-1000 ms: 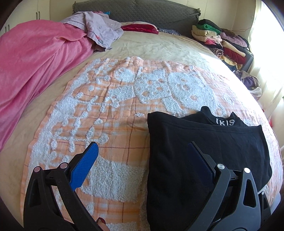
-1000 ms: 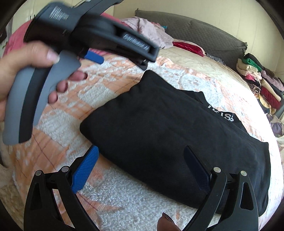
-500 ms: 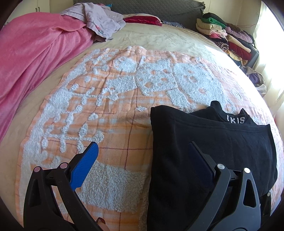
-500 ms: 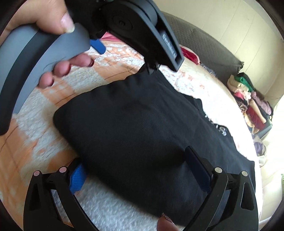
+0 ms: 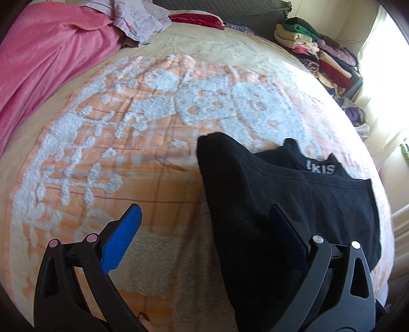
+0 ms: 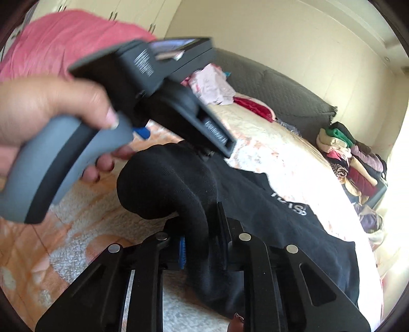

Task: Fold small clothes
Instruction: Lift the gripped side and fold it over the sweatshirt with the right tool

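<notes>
A bed fills the room, spread with a beige cover and, on top of it, an orange blanket with fluffy white figures. A pink blanket is heaped along the bed's left side, loose pale clothes and a red piece lie near the dark headboard, and a stack of folded clothes stands at the far right corner.

The black garment, folded and showing white letters at its collar, lies on the right part of the orange blanket. Its near left corner is raised off the blanket in a rounded hump.

The right tool is clamped on that raised black edge; its fingers stand close together with the cloth pinched between them. The left tool hangs just above the garment's left edge with its fingers wide apart, the blue pad over the orange blanket and the other finger over the black cloth, gripping nothing. In the right wrist view the left hand is wrapped around that tool's grey handle.
</notes>
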Tool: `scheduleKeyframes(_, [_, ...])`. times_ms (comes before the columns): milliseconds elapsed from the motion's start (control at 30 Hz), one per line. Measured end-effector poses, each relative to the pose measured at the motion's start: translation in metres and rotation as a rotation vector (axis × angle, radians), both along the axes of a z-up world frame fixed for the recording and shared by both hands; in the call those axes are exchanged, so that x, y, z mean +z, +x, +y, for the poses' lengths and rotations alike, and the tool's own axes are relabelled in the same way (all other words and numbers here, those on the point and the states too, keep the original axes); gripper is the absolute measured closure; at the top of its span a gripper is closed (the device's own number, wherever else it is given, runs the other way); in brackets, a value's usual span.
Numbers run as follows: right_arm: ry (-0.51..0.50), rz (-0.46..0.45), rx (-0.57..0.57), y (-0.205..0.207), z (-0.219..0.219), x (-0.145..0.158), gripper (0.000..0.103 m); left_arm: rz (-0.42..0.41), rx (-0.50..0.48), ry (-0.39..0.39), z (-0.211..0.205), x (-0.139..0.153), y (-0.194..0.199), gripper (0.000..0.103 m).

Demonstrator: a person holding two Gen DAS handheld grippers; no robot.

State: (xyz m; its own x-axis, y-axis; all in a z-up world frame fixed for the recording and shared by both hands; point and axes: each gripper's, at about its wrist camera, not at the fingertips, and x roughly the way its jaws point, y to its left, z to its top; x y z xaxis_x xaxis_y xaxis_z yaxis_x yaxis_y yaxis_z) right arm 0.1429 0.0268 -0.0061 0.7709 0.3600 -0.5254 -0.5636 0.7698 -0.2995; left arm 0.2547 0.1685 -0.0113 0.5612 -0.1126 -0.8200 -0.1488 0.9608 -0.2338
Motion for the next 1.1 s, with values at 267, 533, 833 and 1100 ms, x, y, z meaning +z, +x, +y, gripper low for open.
scheduleKeyframes(267, [0.122,0.001,-0.055,-0.01,-0.045,0.024,0.091,-0.071,-0.105,-0.055,-0.047,0.034,-0.01,0.059])
scheduleKeyframes(533, [0.199,0.009,-0.131,-0.022,-0.089,0.033,0.096,-0.124,-0.192,0.009,-0.102,0.063,-0.019,0.082])
scheduleKeyframes(833, [0.293,0.025,-0.192,-0.029,-0.132,0.039,0.096,-0.147,-0.238,0.042,-0.147,0.084,-0.02,0.082])
scheduleKeyframes(1100, [0.346,0.028,-0.239,-0.033,-0.166,0.044,0.097,-0.154,-0.273,0.066,-0.184,0.094,-0.017,0.082])
